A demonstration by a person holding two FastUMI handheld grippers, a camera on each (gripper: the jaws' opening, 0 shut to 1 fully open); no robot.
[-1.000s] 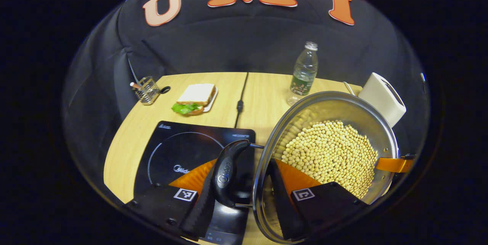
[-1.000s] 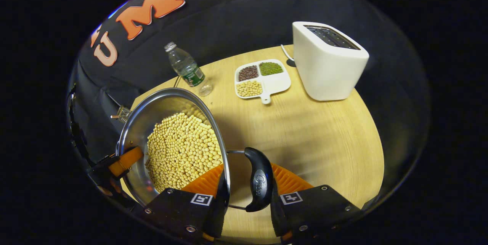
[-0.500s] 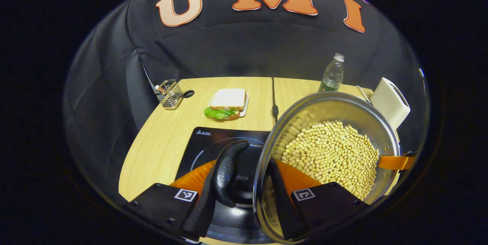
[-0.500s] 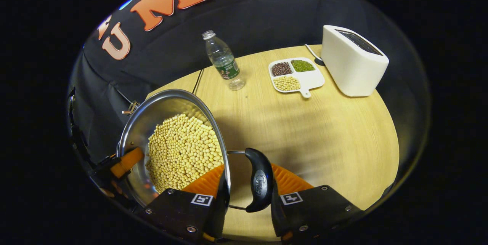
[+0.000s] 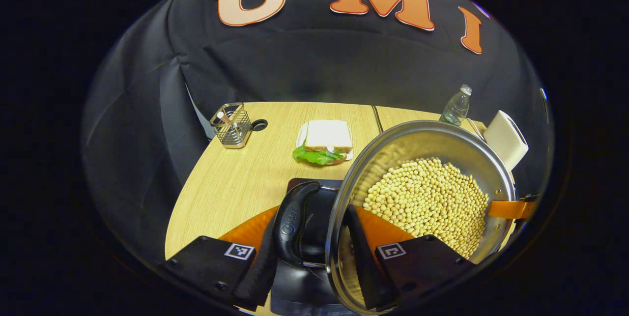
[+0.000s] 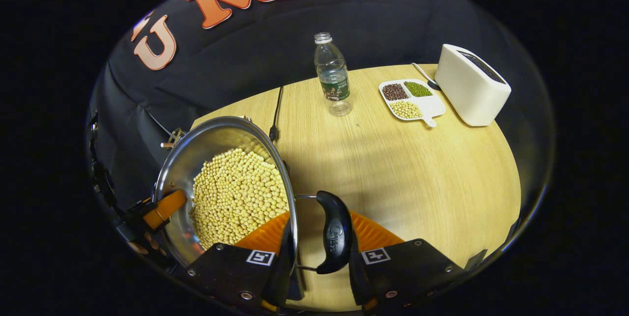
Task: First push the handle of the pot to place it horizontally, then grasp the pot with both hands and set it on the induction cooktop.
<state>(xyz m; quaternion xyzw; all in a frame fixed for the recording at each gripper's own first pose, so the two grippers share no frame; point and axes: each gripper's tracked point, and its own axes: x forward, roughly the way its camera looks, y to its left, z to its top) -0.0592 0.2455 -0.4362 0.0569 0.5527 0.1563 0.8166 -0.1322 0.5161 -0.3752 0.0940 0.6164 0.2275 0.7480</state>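
Silver pot of pale yellow beans, black handle; light wood table; white toaster

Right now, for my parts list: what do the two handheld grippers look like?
The left gripper and right gripper look alike: each has two wedge-shaped black housing plates, every plate bearing a small square black-and-white coded tag and round screw heads. The fingers' inner faces are ribbed.

Shiny polished round steel pot with glossy black plastic handles. Matt pale wood-grain tabletop. Clear plastic bottle.
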